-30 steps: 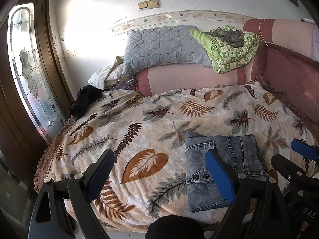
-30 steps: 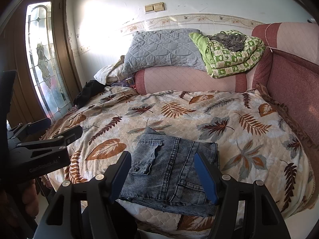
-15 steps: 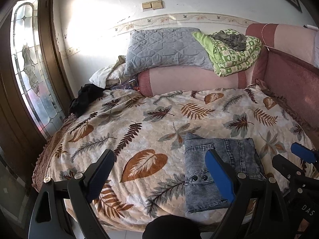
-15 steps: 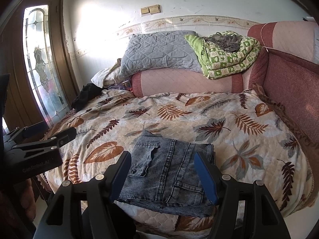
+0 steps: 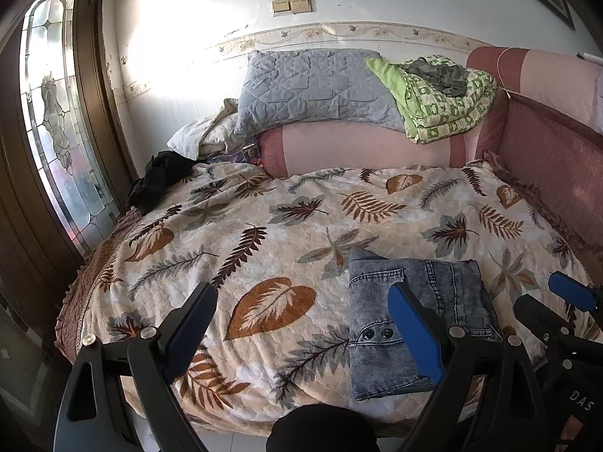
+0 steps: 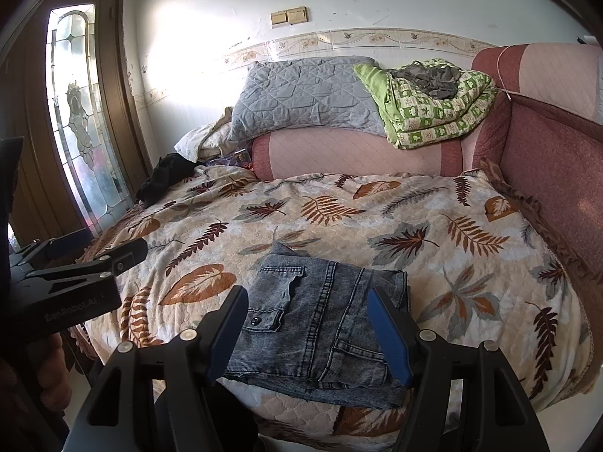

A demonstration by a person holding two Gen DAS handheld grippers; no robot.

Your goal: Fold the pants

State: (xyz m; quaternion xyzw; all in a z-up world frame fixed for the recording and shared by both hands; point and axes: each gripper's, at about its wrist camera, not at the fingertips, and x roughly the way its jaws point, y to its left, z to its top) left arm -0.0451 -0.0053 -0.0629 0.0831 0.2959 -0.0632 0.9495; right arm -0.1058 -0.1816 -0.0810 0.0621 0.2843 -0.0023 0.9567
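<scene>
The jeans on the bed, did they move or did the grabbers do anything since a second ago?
Nothing really changed. The folded jeans lie in the same spot on the leaf-print bedspread, and nothing was taken hold of or let go. The left gripper and right gripper hang above the near edge of the bed, jaws open and empty. Only the views tilted slightly.

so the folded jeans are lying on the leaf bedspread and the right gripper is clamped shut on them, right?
Not quite. The folded jeans do lie on the leaf bedspread, but the right gripper is open and holds nothing; its jaws stand apart, short of the denim, as the right wrist view shows.
</scene>
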